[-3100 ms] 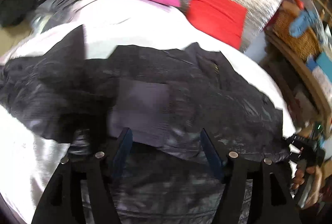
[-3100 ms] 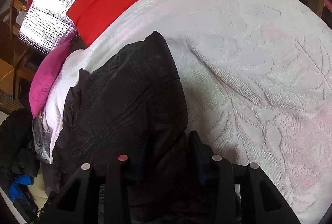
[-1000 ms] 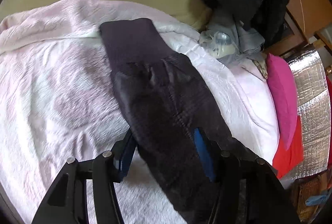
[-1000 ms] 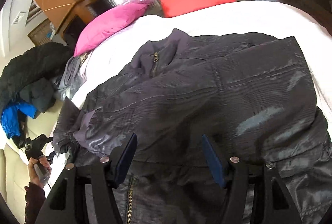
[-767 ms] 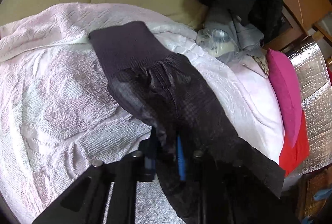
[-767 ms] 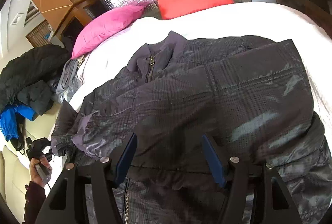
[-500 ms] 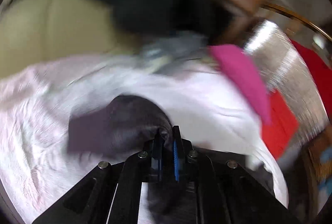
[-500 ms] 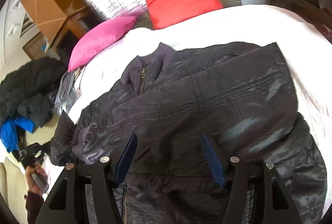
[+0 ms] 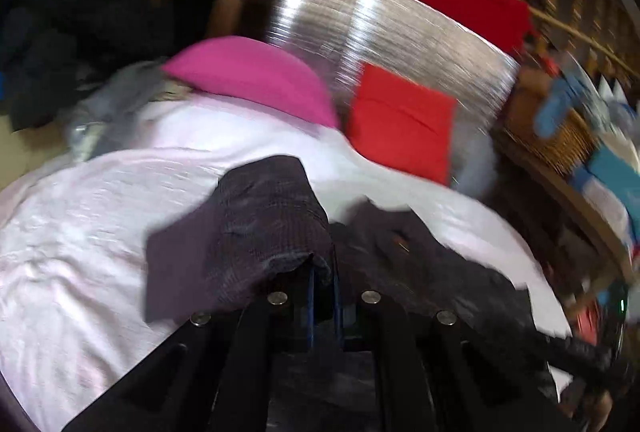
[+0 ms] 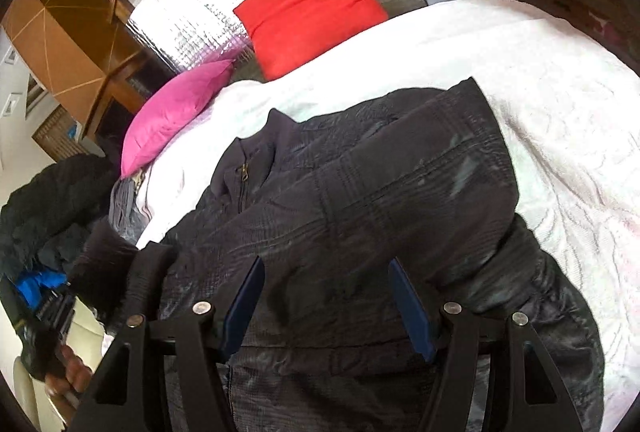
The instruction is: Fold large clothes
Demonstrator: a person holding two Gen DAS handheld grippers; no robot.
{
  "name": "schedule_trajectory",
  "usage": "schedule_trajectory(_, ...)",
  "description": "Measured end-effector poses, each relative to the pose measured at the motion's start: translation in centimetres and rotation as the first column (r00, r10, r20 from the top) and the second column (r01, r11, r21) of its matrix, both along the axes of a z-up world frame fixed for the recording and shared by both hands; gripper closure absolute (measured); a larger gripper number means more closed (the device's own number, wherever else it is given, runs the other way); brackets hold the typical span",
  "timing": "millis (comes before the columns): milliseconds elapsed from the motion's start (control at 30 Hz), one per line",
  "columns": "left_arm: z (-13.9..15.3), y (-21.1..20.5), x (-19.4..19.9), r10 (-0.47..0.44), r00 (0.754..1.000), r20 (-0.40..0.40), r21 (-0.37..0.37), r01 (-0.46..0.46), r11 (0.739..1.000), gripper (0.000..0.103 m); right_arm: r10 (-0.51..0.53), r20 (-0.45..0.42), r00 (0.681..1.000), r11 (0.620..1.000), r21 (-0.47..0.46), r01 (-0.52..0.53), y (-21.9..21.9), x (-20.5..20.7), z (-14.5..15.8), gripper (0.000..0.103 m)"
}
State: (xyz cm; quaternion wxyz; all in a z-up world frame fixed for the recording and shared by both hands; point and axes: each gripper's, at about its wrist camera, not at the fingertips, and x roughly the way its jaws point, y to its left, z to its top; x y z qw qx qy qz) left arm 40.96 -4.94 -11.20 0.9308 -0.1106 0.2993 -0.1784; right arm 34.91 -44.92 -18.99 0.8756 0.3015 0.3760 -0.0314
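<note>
A large dark quilted jacket lies front up on the white bedspread, its zip collar toward the pillows. The right sleeve is folded across its chest. My right gripper is open and hovers just above the jacket's lower front, holding nothing. My left gripper is shut on the jacket's left sleeve, whose cuff end drapes lifted over the fingertips above the bedspread. The jacket's body lies to the right of it. The left gripper also shows at the left edge of the right wrist view.
A pink pillow and a red pillow lean on a silver foil headboard. A pile of dark and grey clothes sits left of the bed. A wicker basket stands on a wooden shelf at right.
My left gripper shut on the sleeve, lifted it and swung it toward the jacket's body. My right gripper stayed open over the jacket and drifted slightly.
</note>
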Motion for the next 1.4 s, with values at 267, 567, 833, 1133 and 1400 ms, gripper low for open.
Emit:
schedule_trajectory(267, -3.1, -9.9, -4.3, -0.313, 0.946, -0.078, 0.083, 0.319, 0.944, 0.095, -0.024, 0.007, 1.0, 0.999, 0.027, 0.023, -1.4, -0.4, 0.2, 0.035)
schedule_trajectory(567, -4.0, -13.6, -7.8, -0.492, 0.863, -0.12, 0.26, 0.505, 0.823, 0.035, -0.052, 0.005, 0.999, 0.997, 0.058, 0.052, -2.7, -0.7, 0.0, 0.034)
schedule_trajectory(833, 1.0, -7.6, -7.9, -0.579, 0.815, 0.016, 0.165, 0.569, 0.805, 0.02, 0.027, 0.045, 0.999, 0.997, 0.068, -0.03, -1.6, -0.4, 0.8, 0.034)
schedule_trajectory(1133, -1.3, 0.8, -0.7, -0.166, 0.976, -0.142, 0.11, 0.182, 0.977, 0.02, 0.316, 0.132, 0.939, 0.946, -0.117, -0.302, 6.9, -0.2, 2.9, 0.032)
schedule_trajectory(1400, -3.7, 0.2, 0.5, -0.074, 0.966, -0.249, 0.193, 0.124, 0.973, 0.027, 0.428, 0.032, 0.903, 0.858, -0.327, -0.395, 14.8, 1.0, 1.2, 0.026)
